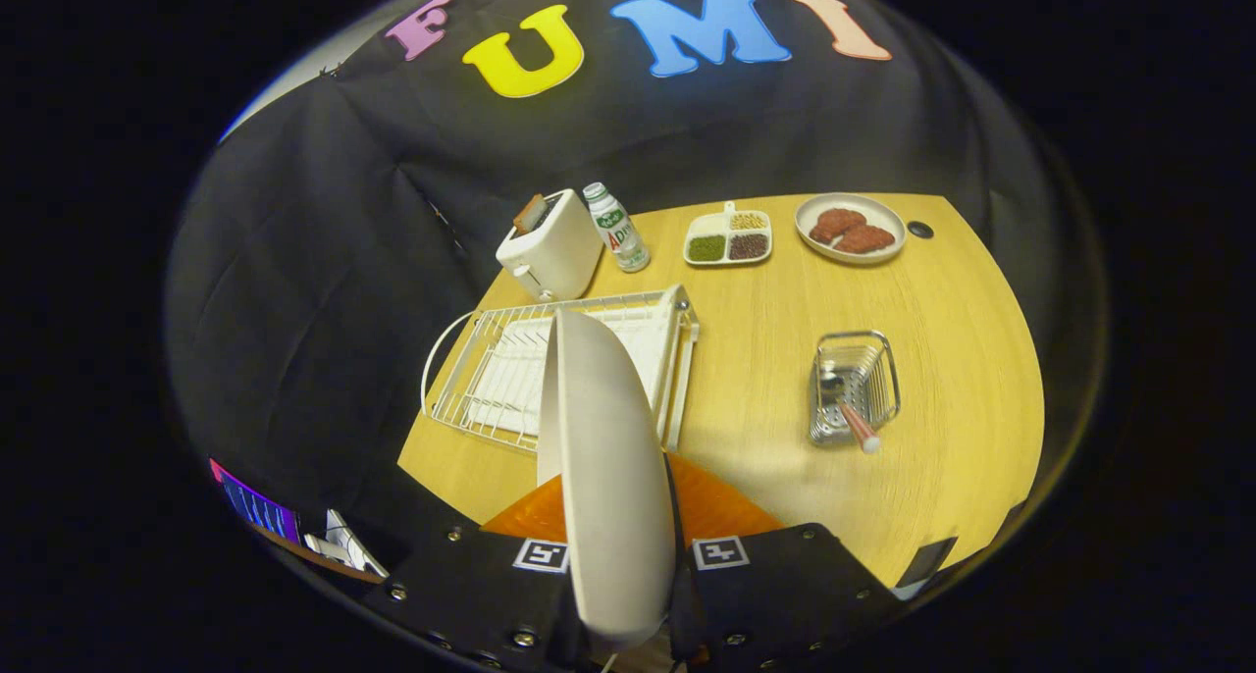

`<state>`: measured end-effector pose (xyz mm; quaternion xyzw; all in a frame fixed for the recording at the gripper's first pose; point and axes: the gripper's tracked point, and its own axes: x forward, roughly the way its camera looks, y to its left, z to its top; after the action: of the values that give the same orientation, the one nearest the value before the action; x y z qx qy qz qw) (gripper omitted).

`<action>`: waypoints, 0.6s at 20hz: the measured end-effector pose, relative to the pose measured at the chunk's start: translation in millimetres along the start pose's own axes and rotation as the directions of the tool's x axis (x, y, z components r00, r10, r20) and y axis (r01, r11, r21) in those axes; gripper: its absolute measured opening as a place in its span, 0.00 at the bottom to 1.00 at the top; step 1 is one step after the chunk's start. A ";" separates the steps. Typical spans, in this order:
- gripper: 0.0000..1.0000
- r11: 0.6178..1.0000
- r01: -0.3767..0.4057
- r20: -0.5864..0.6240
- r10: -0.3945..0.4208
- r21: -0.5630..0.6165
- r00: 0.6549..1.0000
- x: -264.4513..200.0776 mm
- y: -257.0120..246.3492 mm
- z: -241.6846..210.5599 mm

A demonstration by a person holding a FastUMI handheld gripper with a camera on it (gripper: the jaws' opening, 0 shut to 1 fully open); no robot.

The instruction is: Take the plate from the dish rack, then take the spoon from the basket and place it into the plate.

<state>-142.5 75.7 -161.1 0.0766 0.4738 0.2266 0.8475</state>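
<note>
Standing on edge between the two fingers (620,555), the plate (599,457) is clamped from both sides, lifted just in front of the dish rack (510,359). Right of the rack, the spoon (852,418) lies in the wire basket (856,384) on the counter (765,359). Behind the rack stand a toaster (549,246) and a bottle (616,228).
</note>
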 end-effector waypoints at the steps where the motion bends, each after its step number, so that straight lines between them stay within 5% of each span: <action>1: 0.30 0.999 -0.011 -0.003 0.011 0.039 1.000 -4.7 -9.1 -12.4; 12: 0.30 0.922 -0.068 0.012 0.068 0.380 0.998 35.2 -107.1 -92.9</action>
<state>-171.1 -10.9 -275.1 0.2557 0.5062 0.1597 0.8080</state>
